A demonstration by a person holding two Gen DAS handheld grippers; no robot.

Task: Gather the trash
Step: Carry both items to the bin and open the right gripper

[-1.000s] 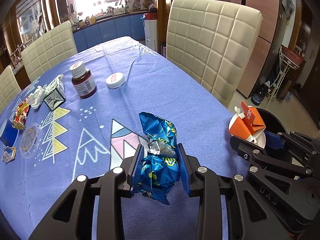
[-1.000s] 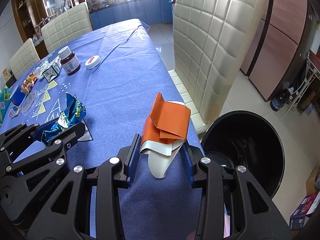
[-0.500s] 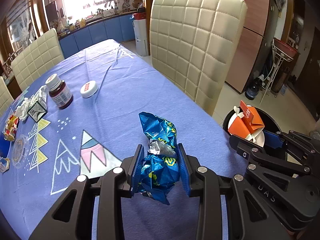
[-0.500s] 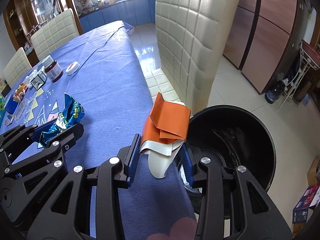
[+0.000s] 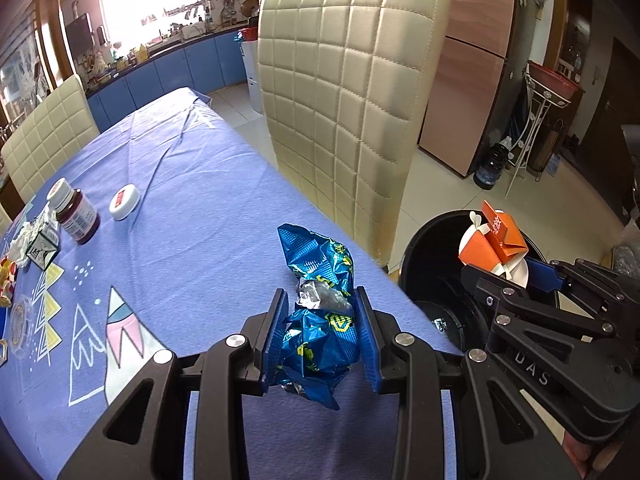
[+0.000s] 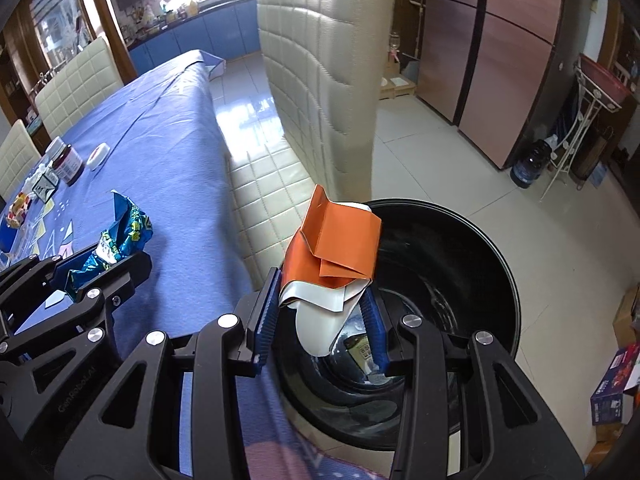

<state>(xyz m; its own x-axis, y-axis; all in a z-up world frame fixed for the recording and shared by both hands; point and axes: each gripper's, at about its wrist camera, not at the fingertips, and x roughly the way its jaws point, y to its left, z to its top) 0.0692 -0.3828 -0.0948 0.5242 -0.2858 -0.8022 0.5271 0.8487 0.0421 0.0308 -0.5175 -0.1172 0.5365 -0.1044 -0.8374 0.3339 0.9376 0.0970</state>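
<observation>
Black bin [image 6: 472,264] on the floor by the table [image 5: 200,200] edge, a labelled scrap or two lying at its bottom. Right gripper [image 6: 320,316] clamps one orange carton [image 6: 336,248] right over the bin's mouth. Left gripper [image 5: 320,340] is pinched on one blue wrapper [image 5: 320,304] above the table edge. Back on the cloth: one brown jar [image 5: 76,214], one white lid [image 5: 125,202], writing unreadable.
</observation>
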